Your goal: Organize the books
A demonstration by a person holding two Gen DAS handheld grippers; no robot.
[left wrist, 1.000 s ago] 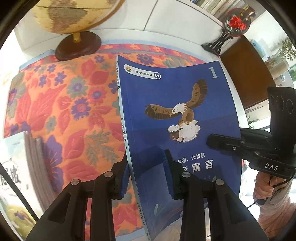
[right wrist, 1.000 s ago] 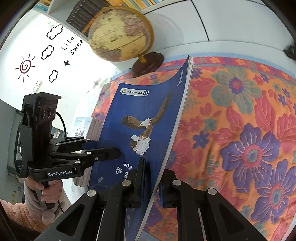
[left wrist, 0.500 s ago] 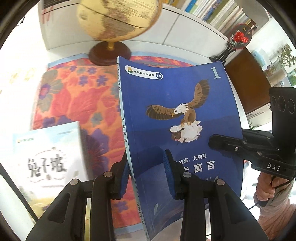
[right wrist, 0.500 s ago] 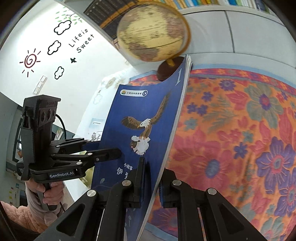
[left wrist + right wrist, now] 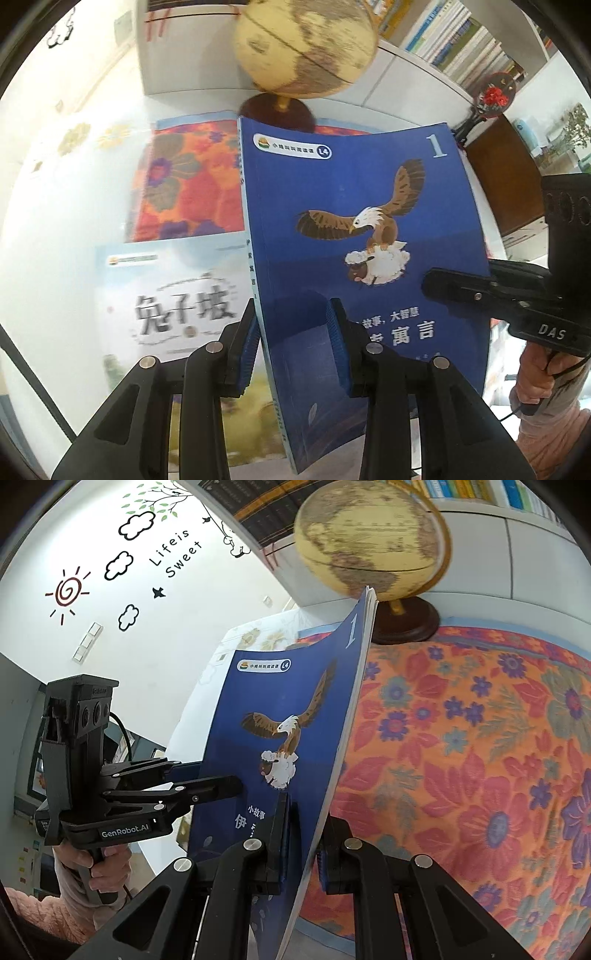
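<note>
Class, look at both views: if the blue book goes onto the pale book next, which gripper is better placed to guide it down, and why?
Probably the left gripper: it holds the blue book at its spine, and the pale book lies directly beside it. The right gripper clamps the far page edge.

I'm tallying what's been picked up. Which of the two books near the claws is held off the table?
The blue eagle book: both claws clamp its lower edge, holding it upright. The pale book lies flat on the table, untouched.
</note>
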